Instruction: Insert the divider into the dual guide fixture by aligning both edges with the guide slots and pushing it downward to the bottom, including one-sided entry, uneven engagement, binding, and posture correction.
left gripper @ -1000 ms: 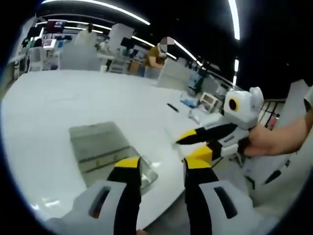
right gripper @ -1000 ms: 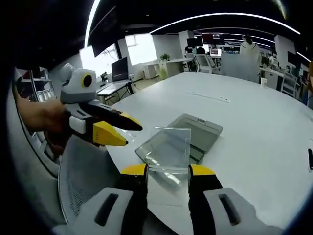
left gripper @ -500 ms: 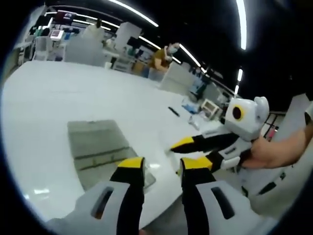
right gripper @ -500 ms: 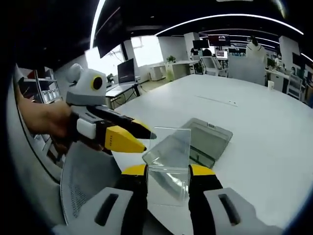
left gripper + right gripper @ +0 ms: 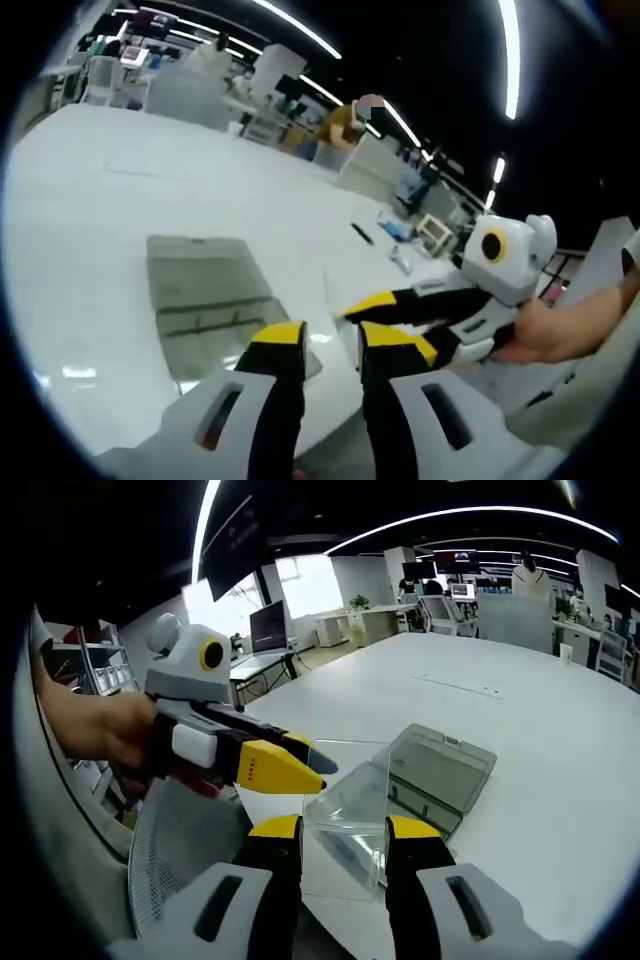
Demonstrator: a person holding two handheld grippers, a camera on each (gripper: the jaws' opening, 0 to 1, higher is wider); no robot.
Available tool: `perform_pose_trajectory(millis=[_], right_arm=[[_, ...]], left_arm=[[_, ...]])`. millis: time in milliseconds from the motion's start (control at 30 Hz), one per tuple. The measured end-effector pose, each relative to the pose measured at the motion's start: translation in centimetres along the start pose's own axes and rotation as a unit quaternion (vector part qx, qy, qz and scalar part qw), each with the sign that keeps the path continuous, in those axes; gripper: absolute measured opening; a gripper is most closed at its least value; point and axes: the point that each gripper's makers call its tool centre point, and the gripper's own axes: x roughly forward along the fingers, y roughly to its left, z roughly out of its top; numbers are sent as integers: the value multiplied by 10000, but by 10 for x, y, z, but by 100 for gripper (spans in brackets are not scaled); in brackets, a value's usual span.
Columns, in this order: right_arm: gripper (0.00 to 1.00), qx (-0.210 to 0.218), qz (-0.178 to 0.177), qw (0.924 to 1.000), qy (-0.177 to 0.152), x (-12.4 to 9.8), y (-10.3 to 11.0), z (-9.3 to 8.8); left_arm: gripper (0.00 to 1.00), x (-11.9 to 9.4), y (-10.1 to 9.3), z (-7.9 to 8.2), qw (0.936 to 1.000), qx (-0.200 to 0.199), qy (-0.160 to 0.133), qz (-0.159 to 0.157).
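I am gripping the clear divider [image 5: 345, 815] upright between the jaws of my right tool [image 5: 342, 830], holding it above the bench [image 5: 560, 740] edge. My left tool [image 5: 318, 335] is hovering with jaws narrowly parted, grasping nothing, just beside the divider. The grey guide fixture [image 5: 440, 770] is lying flat on the bench beyond.

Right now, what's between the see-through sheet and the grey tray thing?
Bare white table, in the right gripper view: the divider, held by the right gripper, hangs short of the fixture.
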Motion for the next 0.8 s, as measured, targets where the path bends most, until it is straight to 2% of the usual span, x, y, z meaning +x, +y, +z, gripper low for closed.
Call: perform_pose_trajectory(millis=[200, 800], right_arm=[[27, 15, 65, 10000, -23, 5, 3, 3], [27, 106, 106, 9998, -118, 12, 7, 7]], left_arm=[[12, -1, 4, 1, 10000, -73, -41, 46], [7, 0, 11, 3, 9989, -427, -174, 90]])
